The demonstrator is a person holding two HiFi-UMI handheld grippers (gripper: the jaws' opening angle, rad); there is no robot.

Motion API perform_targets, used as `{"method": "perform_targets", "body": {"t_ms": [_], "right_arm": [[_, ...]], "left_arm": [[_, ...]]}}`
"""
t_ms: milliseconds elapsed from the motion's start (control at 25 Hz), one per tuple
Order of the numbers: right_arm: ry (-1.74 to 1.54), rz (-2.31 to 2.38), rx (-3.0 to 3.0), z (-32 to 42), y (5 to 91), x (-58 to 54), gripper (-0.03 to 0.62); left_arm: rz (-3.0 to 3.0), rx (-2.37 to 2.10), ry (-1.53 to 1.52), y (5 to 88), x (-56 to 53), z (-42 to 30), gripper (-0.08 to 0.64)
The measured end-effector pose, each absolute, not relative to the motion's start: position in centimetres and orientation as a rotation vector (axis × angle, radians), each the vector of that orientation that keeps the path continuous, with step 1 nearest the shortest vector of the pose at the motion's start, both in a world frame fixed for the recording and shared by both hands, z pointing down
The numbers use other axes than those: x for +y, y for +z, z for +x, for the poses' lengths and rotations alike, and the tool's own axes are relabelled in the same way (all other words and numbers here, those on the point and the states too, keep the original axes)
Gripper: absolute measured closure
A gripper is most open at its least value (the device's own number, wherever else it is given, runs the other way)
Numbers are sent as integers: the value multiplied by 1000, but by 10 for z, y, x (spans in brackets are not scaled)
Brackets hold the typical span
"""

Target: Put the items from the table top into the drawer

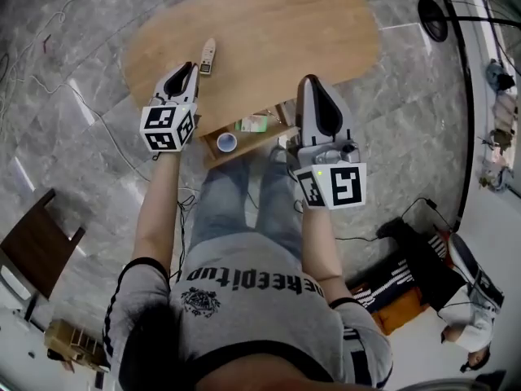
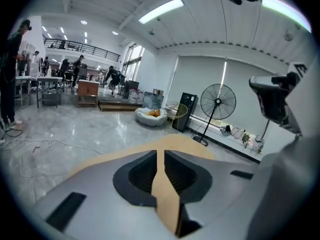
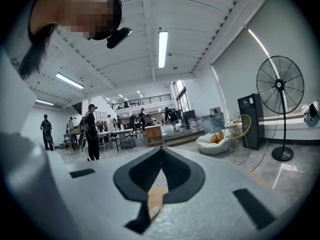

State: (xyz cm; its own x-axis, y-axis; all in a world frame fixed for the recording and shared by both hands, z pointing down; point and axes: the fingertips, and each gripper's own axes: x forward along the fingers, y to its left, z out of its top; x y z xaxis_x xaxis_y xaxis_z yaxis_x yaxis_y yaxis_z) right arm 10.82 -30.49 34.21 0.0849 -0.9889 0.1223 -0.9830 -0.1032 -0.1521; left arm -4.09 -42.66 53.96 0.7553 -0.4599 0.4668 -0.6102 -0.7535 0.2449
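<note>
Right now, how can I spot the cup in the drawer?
Find the big oval wooden table, then the open drawer under its near edge. The cup sits at the drawer's left end: round and white with a blue inside, while the box beside it is green.

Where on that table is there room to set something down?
The table is bare from the remote-like item at its near left edge to the far rim. Crowded: the open drawer, holding a box and a cup.

head: steeply down, high over table (image 1: 269, 31) | gripper views: near-level, low across it | shared: table
</note>
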Motion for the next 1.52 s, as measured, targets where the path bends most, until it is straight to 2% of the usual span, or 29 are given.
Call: {"method": "perform_targets", "body": {"t_ms": [120, 240, 600, 1120, 1520], "right_arm": [[-326, -2317, 2075, 112, 357, -306, 592], [-348, -2340, 2063, 119, 372, -304, 592], [-421, -2388, 2069, 123, 416, -301, 592], [-539, -2451, 2055, 133, 461, -290, 592], [-581, -2479, 2036, 141, 475, -280, 592]], "left_arm": [[2534, -788, 624, 578, -430, -36, 540], [2501, -765, 691, 612, -433, -29, 469], [2442, -751, 881, 698, -445, -13, 383], [2377, -773, 1079, 780, -468, 1, 342], [2272, -809, 1213, 822, -467, -8, 339]]}}
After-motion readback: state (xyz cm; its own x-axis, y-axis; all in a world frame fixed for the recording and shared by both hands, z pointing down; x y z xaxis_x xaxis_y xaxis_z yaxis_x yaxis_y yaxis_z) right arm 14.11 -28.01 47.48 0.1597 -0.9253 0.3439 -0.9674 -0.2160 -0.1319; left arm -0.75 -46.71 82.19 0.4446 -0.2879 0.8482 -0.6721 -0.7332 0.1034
